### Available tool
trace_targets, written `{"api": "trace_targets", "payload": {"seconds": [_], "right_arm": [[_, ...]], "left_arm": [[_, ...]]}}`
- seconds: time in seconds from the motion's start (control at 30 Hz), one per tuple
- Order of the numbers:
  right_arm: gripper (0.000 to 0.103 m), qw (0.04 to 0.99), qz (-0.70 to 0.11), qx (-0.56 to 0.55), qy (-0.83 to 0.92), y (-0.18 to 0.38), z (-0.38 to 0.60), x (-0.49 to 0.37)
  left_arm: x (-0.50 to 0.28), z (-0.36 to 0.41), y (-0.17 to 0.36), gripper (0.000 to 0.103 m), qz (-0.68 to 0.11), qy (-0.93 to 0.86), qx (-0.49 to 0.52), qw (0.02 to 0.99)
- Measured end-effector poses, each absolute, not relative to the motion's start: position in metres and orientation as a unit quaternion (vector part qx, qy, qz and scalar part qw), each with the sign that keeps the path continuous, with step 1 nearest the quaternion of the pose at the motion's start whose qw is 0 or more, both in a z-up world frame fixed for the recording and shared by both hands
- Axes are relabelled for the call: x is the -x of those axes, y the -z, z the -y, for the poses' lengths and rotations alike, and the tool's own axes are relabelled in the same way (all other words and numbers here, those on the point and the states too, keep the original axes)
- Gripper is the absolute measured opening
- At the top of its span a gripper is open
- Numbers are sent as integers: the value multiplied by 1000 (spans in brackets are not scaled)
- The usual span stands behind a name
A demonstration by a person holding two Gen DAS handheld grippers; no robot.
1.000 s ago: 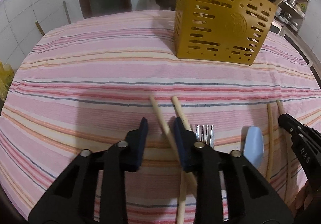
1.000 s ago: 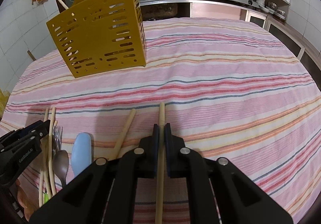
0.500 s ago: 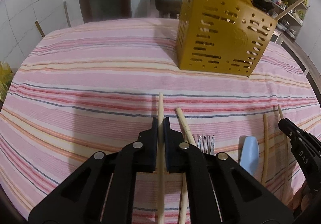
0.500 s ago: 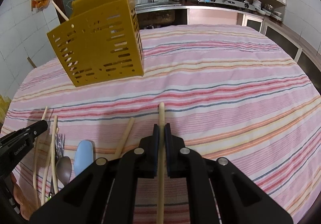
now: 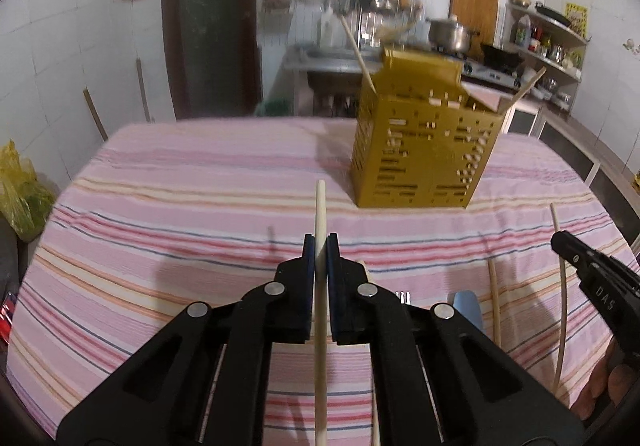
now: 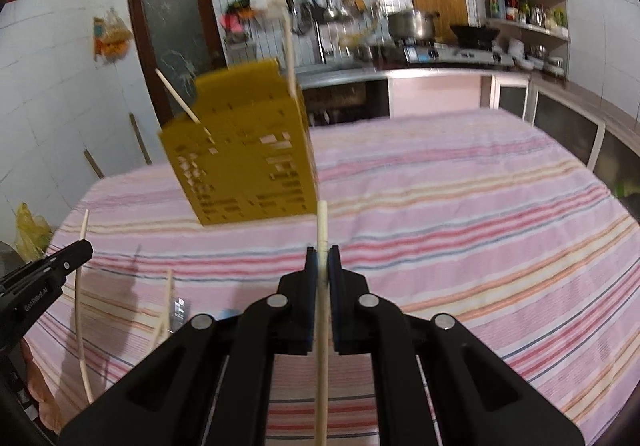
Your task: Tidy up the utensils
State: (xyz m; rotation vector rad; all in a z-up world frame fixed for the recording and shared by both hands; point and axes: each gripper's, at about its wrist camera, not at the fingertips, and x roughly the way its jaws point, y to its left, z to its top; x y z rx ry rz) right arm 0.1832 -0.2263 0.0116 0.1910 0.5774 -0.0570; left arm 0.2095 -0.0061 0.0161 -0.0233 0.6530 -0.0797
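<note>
Item 1, left claw [image 5: 320, 246]: jaws were pressed together on a pale wooden chopstick [image 5: 320, 214], which ran forward between the pads and pointed past them above the striped cloth of the bench [image 5: 192, 206].

Item 2, loose utensils on the bench, seen in the left wrist view: a fork [image 5: 403, 296], only its tines showing past the claw body; just right of it a light blue spoon [image 5: 466, 306]; further right two thin curved sticks [image 5: 495, 302], lying apart from one another.

Item 3, yellow slotted utensil holder [image 5: 424, 150]: stood upright on the bench toward its far side, right of the left claw's line, with two chopsticks leaning out of its top.

Item 4, right claw [image 6: 321, 248]: jaws were clamped on a second wooden chopstick [image 6: 322, 222], its tip pointing toward the holder's lower right corner. The picture was blurred there, so contact between tip and holder could not be told.
</note>
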Motion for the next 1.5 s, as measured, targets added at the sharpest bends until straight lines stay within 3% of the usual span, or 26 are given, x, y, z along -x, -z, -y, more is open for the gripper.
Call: {"api": "trace_targets", "payload": {"seconds": [0.6,1.5], "right_arm": [[6,979,-191,-72,19,-49,211,-141],[6,983,-171,-61,18,-54,209,-132]], "left_arm": [[-150,-19,-41,5,-239,36,22,970],[-135,-39,-47,4,-207,27,35,977]]}}
